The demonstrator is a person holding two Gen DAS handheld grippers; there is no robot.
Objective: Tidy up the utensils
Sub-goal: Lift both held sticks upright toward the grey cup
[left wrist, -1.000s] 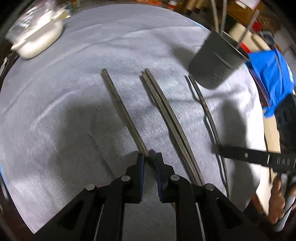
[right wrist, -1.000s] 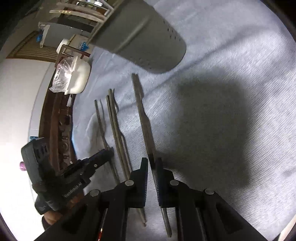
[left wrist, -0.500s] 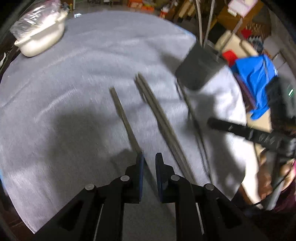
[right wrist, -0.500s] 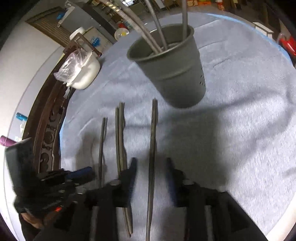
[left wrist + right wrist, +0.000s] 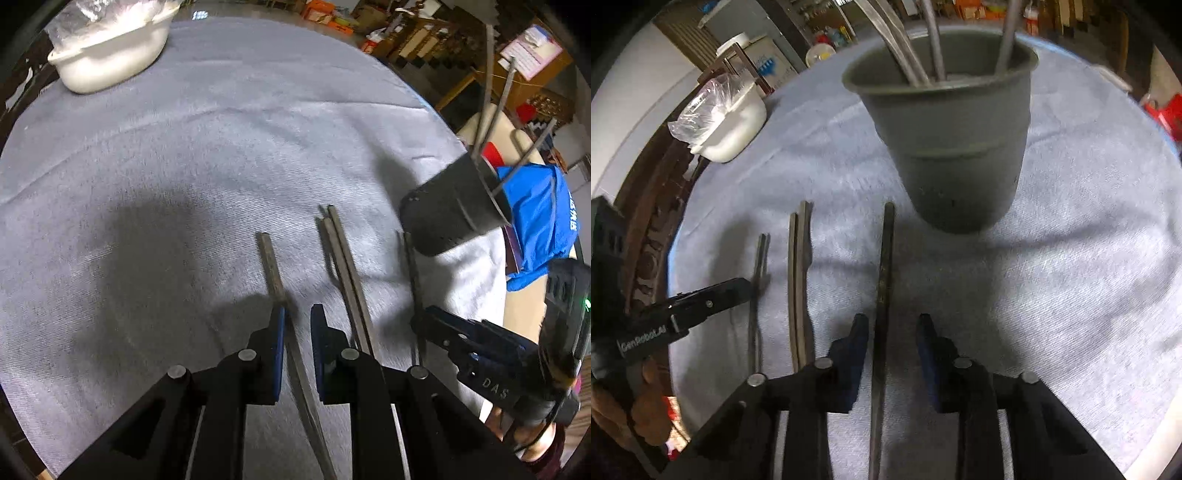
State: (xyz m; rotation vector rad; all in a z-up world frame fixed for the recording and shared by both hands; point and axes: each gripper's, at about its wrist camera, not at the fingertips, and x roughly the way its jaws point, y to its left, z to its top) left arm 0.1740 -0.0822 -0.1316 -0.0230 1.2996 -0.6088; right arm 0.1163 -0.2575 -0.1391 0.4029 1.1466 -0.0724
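Several long metal utensils lie side by side on the grey cloth. My left gripper point(image 5: 296, 314) is open, its jaws either side of the leftmost utensil point(image 5: 272, 266), just above the cloth. A stacked pair point(image 5: 343, 258) lies to its right, then a thin one point(image 5: 410, 269). My right gripper point(image 5: 892, 323) is open wider, straddling the rightmost utensil point(image 5: 884, 273). The pair point(image 5: 799, 277) and the thin utensil point(image 5: 759, 277) lie to its left. A grey cup point(image 5: 953, 147) holding several utensils stands just beyond; it also shows in the left wrist view point(image 5: 454, 210).
A white tub point(image 5: 110, 48) covered with plastic sits at the far left of the table, also in the right wrist view point(image 5: 727, 122). A blue cloth point(image 5: 535, 221) lies off the table's right edge. Cluttered shelves stand behind.
Both grippers pulled back along the utensils. The right gripper opened from nearly shut to wide; the left opened slightly. The cup now appears upright and closer in the right wrist view.
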